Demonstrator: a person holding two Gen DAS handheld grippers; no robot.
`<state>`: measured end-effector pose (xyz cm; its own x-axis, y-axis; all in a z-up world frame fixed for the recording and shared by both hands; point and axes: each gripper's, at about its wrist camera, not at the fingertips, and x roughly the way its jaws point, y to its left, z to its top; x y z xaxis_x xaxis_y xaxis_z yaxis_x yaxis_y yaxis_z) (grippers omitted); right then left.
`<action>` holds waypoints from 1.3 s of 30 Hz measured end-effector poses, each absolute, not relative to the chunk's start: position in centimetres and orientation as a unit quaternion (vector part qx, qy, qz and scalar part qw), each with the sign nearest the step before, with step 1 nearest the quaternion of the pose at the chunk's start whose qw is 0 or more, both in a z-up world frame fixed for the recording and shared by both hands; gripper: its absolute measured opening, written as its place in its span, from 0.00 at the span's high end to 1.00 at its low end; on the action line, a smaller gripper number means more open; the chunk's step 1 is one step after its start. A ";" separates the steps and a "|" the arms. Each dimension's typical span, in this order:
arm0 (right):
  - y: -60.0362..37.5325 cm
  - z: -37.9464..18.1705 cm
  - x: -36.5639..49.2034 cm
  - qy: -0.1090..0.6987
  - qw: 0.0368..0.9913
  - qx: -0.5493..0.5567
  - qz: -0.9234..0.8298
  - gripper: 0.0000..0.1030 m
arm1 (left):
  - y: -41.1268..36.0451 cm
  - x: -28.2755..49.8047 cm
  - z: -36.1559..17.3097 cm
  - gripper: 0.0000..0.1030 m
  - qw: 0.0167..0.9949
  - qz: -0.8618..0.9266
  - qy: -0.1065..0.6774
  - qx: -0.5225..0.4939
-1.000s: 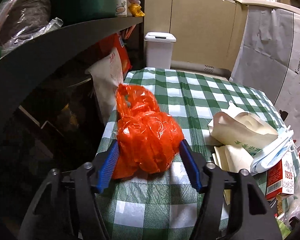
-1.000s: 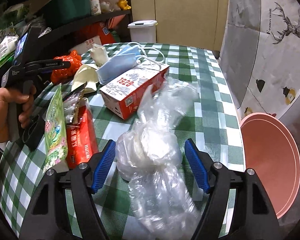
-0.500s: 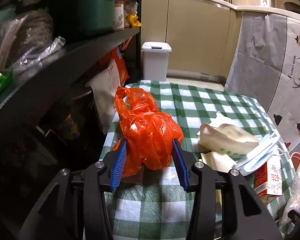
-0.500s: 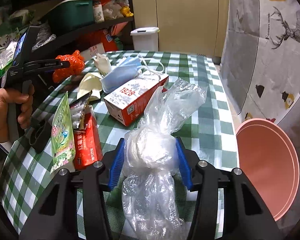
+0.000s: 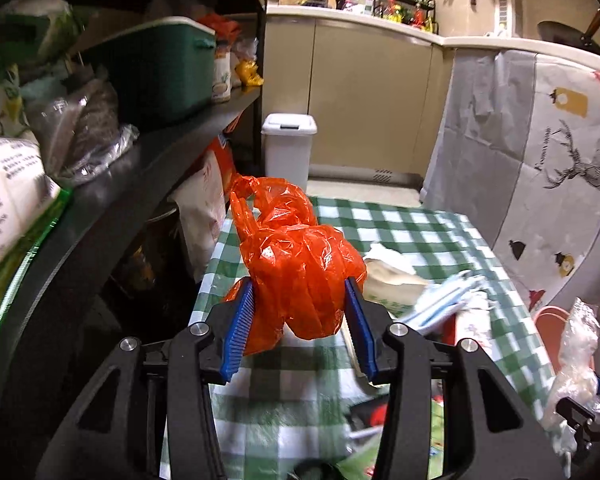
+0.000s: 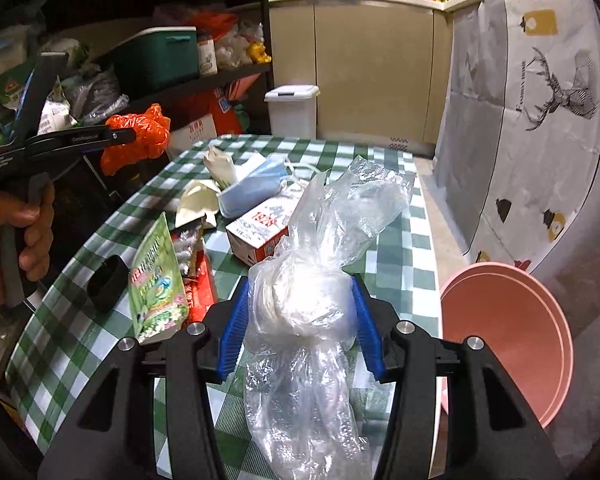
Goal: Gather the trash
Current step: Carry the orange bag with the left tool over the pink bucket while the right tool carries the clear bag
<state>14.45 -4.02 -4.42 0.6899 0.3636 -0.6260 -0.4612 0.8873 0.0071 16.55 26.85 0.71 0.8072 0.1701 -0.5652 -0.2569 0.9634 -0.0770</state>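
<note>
My left gripper [image 5: 299,322] is shut on a crumpled orange plastic bag [image 5: 296,268], held clear above the green checked tablecloth [image 5: 400,224]. In the right wrist view that orange bag [image 6: 138,136] hangs at the far left, in the gripper a person's hand [image 6: 24,236] holds. My right gripper [image 6: 298,330] is shut on a knotted clear plastic bag [image 6: 312,304], also lifted off the table. A pink round bin [image 6: 508,344] stands just right of the table's edge.
On the table lie a red-and-white carton [image 6: 260,228], a blue face mask [image 6: 252,190], cream paper wrappers [image 6: 198,200], a green snack packet [image 6: 156,276] and a red packet [image 6: 198,292]. A dark loaded shelf [image 5: 112,168] flanks the left. A white lidded bin [image 5: 288,152] stands beyond.
Both grippers closed on their bags, then lifted them off the tablecloth. The orange bag and the clear bag now hang above the table; the view has risen.
</note>
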 end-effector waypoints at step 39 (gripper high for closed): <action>-13.8 2.8 10.6 0.250 0.959 -0.029 0.133 0.52 | 10.3 7.3 4.2 0.57 0.965 0.005 0.257 -0.058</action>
<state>10.60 -13.82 2.85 0.8397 0.2408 -0.4868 -0.2699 0.9628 0.0107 7.29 10.34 4.18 0.8681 -0.0210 -0.4960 -0.0387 0.9932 -0.1099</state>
